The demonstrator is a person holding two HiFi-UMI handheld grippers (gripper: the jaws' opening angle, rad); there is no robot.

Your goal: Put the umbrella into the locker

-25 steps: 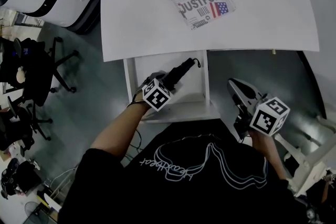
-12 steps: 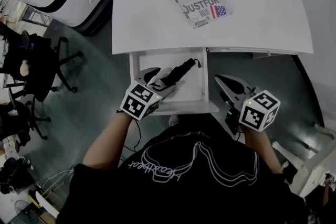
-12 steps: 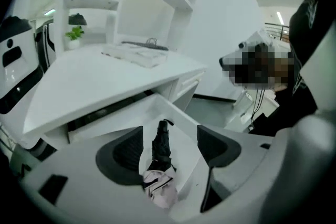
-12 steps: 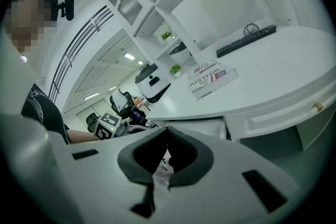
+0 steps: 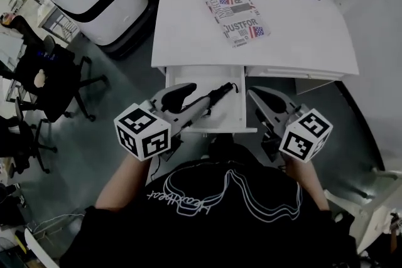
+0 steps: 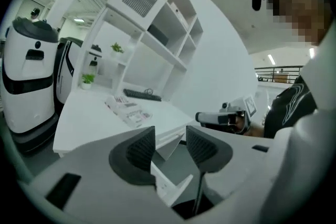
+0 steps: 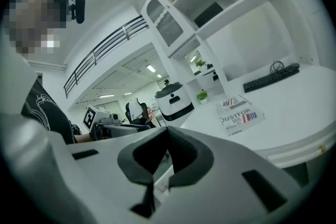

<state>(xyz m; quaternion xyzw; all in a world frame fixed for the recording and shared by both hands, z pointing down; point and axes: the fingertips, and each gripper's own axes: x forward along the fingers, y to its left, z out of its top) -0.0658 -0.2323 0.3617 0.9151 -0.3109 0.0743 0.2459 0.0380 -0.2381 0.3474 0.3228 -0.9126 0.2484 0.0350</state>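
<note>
The umbrella [image 5: 218, 93] lies folded inside the locker [image 5: 242, 111] — the pulled-out drawer under the front edge of the tabletop [image 5: 295, 28] — set at a slant, its strap end towards the far right corner. The placing looks done, so the step in hand is most likely to close the locker.

The left claw [image 5: 187, 99] hangs above the drawer's near left side. Its jaws are closing with a gap between the pads and nothing in that gap. The right claw [image 5: 256, 96] is off the drawer's right side, its pads drawn together and empty.

To do this well, first check that no part of the umbrella rides over the rim; from the head view it seems to sit within the walls. Then push on the drawer front with closed jaws — near its middle, or one claw on each side — so that it slides in straight and does not jam.
</note>
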